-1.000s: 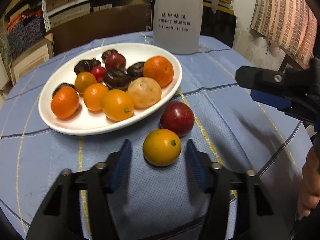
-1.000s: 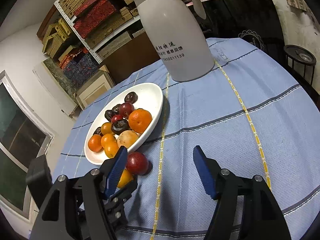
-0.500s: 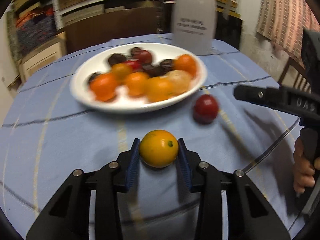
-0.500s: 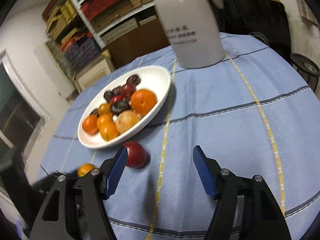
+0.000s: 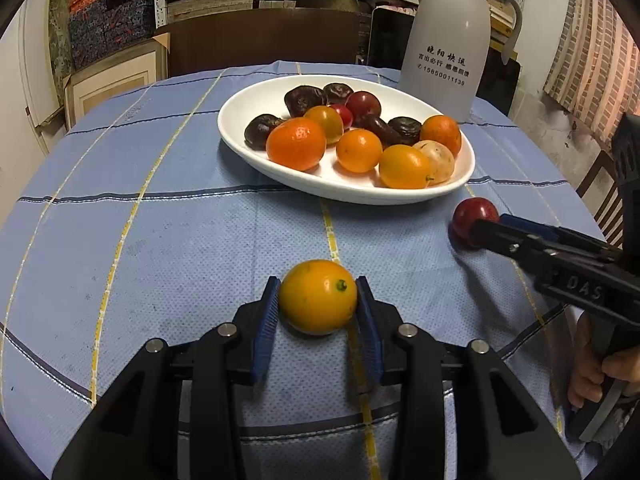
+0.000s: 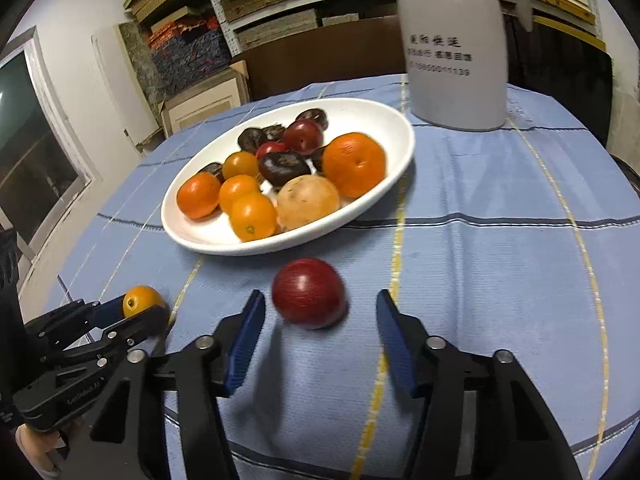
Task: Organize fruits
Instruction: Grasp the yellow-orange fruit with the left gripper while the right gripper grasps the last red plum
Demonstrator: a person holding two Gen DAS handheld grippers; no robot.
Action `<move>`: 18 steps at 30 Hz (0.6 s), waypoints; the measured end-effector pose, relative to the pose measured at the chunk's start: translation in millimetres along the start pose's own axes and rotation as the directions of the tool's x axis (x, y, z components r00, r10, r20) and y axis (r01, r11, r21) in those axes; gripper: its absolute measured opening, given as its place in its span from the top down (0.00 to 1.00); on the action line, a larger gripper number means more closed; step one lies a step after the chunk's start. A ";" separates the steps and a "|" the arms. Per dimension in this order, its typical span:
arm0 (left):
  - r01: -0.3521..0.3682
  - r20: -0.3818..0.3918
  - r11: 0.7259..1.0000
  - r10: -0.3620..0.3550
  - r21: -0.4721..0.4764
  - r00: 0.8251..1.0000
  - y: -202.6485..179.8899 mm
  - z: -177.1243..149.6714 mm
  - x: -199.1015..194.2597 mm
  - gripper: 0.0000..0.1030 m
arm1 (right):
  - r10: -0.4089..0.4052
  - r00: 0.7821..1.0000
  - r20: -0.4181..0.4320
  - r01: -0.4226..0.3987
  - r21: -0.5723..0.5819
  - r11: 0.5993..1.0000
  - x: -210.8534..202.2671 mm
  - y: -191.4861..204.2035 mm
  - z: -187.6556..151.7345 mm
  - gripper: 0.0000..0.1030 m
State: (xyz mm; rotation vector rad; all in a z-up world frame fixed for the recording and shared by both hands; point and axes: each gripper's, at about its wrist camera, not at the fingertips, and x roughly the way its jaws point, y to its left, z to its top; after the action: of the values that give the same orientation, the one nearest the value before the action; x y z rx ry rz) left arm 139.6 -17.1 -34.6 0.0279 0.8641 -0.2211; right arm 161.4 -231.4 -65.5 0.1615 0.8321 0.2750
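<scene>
Fruits: yellow-orange citrus (image 5: 318, 297) clamped between left tool (image 5: 318, 312) pads, near the desk (image 5: 160, 240) edge; red plum (image 6: 309, 293) loose on cloth, between spread right tool (image 6: 320, 328) fingers, untouched. Remainder heaped in white oval plate (image 6: 384, 120). Skins smooth, glossy, round. Risks judged: plum rolling away on closing; citrus slipping from shallow pinch; piled fruit dislodged on placing.
</scene>
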 end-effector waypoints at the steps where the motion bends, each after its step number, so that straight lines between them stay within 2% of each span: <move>1: -0.001 0.000 1.000 0.001 0.000 1.000 -0.1 0.1 0.0 0.64 | 0.004 1.000 -0.002 -0.004 0.001 1.000 0.9 1.8 -0.2 0.51; 3: -0.001 0.000 1.000 0.001 0.000 1.000 -0.4 -0.1 0.4 0.64 | 0.009 1.000 -0.002 -0.009 0.005 1.000 2.2 3.9 0.3 0.60; 4: -0.001 0.000 1.000 0.001 -0.001 1.000 -0.1 -0.2 0.2 0.64 | 0.004 1.000 -0.002 -0.004 0.005 1.000 2.8 4.5 0.6 0.61; 13: 0.008 -0.009 1.000 -0.008 -0.012 1.000 0.2 0.3 2.8 0.64 | 0.007 1.000 0.008 -0.007 0.027 1.000 -5.6 -2.4 -6.2 0.62; 18: 0.007 -0.007 1.000 -0.007 -0.015 1.000 0.2 0.2 2.1 0.64 | -0.004 1.000 0.022 0.004 -0.028 1.000 -18.8 11.5 -19.3 0.62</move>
State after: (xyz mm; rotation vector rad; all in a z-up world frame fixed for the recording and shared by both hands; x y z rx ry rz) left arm 141.2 -17.2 -36.1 0.0115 0.8728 -0.2207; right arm 132.9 -225.5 -62.1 0.1364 0.8066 0.2807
